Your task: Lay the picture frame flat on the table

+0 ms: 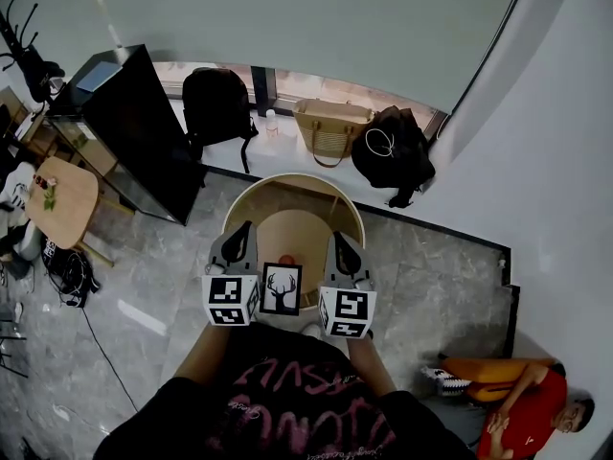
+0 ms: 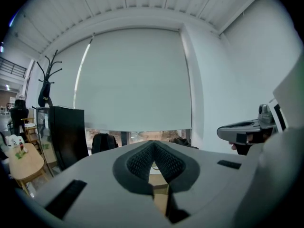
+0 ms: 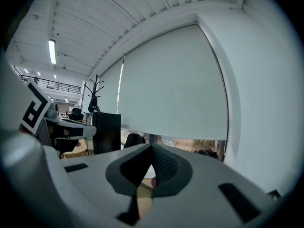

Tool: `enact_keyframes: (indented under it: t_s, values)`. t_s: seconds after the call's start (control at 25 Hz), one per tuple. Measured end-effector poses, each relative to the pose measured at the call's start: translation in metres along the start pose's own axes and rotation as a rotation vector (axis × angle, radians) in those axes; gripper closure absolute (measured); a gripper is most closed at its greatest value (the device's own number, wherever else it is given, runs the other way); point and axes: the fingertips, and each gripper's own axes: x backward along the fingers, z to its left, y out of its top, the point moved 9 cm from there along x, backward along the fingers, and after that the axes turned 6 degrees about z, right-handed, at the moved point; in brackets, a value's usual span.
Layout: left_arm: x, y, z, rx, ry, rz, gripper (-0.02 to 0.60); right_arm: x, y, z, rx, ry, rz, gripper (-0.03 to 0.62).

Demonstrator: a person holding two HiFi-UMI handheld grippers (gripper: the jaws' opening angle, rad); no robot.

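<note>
While left gripper point(image 1: 238, 236) and right gripper point(image 1: 343, 244) fingers are clenched empty, the picture frame point(image 1: 281, 288) stands between them

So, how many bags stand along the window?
3: a black backpack at left, a woven tote in the middle, a black bag at right. The cabinet may hide more.

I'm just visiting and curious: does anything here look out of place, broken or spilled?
Nothing stands out. The picture frame sits whole near the round table's near edge, between the left tool and the right tool, both shut and empty. Nothing looks spilled or damaged.
</note>
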Motion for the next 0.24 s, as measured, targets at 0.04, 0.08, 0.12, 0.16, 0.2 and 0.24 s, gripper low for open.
enact_keyframes:
  t_s: [0.04,0.08,0.12,0.16,0.2,0.24]
  values:
    - [0.0,0.0002,0.0003,0.0,0.003,-0.001,0.572,-0.0004,0.0002,-0.0022,-0.002,-0.003,-0.002,0.574]
    - [-0.0002,0.0004,0.0009,-0.001,0.007,-0.001,0.572,-0.0013,0.0004,-0.0041,-0.005,-0.005,-0.004,0.574]
    - [-0.0007,0.0009,0.0017,-0.002,0.011,-0.001,0.572,-0.0024,0.0008,-0.0056,-0.007,-0.007,-0.006,0.574]
    - [-0.0016,0.0016,0.0025,-0.003,0.014,-0.001,0.572,-0.0037,0.0016,-0.0071,-0.009,-0.008,-0.007,0.574]
    - [-0.0026,0.0023,0.0034,-0.004,0.016,-0.002,0.572,-0.0051,0.0025,-0.0084,-0.012,-0.009,-0.008,0.574]
    - [-0.0037,0.0032,0.0042,-0.005,0.018,-0.002,0.572,-0.0065,0.0034,-0.0098,-0.014,-0.009,-0.009,0.574]
